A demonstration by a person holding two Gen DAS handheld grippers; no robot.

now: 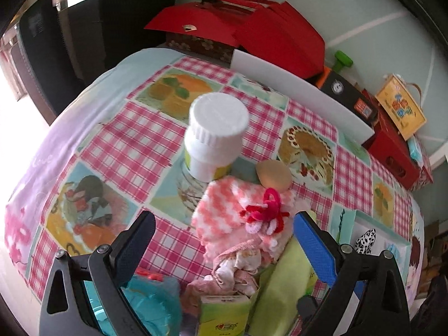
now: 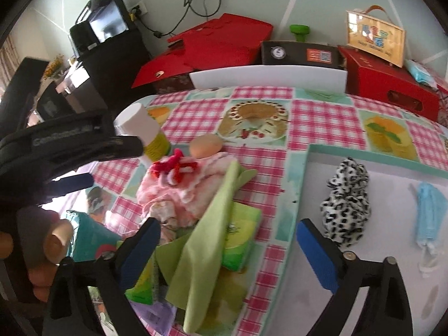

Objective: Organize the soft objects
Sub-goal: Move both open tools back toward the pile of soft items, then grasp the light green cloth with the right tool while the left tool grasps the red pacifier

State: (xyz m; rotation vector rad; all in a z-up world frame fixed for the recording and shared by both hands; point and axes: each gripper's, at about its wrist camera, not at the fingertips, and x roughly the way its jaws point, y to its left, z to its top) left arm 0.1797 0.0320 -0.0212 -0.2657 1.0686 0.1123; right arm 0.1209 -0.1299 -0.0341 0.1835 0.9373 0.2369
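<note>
Soft pink knitted cloth (image 1: pixel 238 210) lay in a pile on the counter (image 1: pixel 134 151), beside a white bottle (image 1: pixel 212 137). Left gripper (image 1: pixel 224 240) fingers stood wide apart around it, holding nothing. Right gripper (image 2: pixel 229 240) fingers, also wide and empty, were over a green cloth (image 2: pixel 204 246).

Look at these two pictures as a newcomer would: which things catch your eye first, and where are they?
The pink-and-white checked tablecloth with cake pictures covers the whole table. Near its middle a heap of soft pink knitted cloth with a red yarn bow lies beside a white-capped plastic bottle. To the right, a black-and-white spotted plush piece and a light blue face mask lie in a white tray with a teal rim.
</note>
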